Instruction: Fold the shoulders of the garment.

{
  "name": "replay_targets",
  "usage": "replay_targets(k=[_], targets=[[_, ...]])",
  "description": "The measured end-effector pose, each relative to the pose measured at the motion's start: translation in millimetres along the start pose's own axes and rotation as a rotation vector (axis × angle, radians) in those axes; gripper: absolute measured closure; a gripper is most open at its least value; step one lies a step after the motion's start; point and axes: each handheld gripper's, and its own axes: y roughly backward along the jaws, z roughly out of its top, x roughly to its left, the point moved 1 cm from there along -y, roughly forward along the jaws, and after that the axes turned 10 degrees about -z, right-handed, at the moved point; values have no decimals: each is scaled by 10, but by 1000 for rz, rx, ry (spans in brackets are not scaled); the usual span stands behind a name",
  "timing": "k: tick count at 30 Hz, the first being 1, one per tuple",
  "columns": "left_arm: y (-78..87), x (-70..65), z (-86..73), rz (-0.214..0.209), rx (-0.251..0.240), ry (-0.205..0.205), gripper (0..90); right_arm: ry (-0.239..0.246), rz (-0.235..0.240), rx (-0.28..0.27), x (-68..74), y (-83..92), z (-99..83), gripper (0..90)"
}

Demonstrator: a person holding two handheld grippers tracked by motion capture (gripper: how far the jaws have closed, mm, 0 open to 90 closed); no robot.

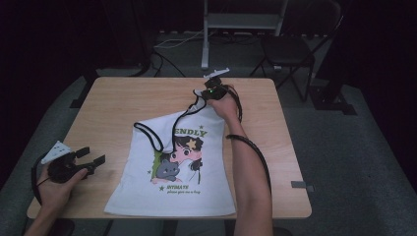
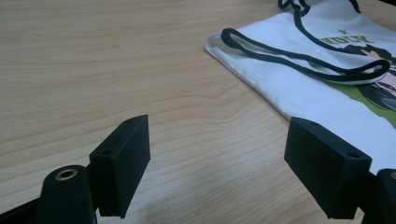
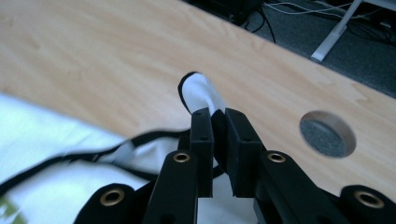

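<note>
A white tank top (image 1: 177, 177) with black trim and a cartoon print lies on the wooden table (image 1: 123, 98). Its far right shoulder strap (image 3: 198, 91) is pinched between the jaws of my right gripper (image 1: 209, 93), which is shut on it and lifts it above the table's far side. The left strap (image 2: 299, 58) lies flat as a black loop. My left gripper (image 1: 93, 156) rests near the table's front left, open, with bare wood between its pads (image 2: 123, 163). The shirt's edge (image 2: 261, 88) lies to its right.
A round cable hole (image 3: 327, 134) is cut in the table near the right gripper. Beyond the far edge stand a folding chair (image 1: 287, 51), a metal stand leg (image 1: 205, 34) and floor cables (image 1: 172, 42). Bare wood stretches left of the shirt.
</note>
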Motion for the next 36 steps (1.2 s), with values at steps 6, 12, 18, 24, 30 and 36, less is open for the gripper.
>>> replay_targets(k=[6,12,18,24,30,36], targets=[[0,-1,-1,5,1,-7,221,36,9,-37,180,225,-167,826],[7,-8,-3,6,3,-13,221,68,26,-53,359,358,-333,826],[10,-17,-8,9,1,-12,221,95,26,-53,533,451,-449,824],[15,-9,-9,8,0,-5,221,94,40,-51,637,518,-557,823],[9,-18,-8,13,6,-14,221,110,59,-51,735,571,-638,823],[10,-17,-8,19,7,-11,221,125,79,-55,788,642,-727,821]])
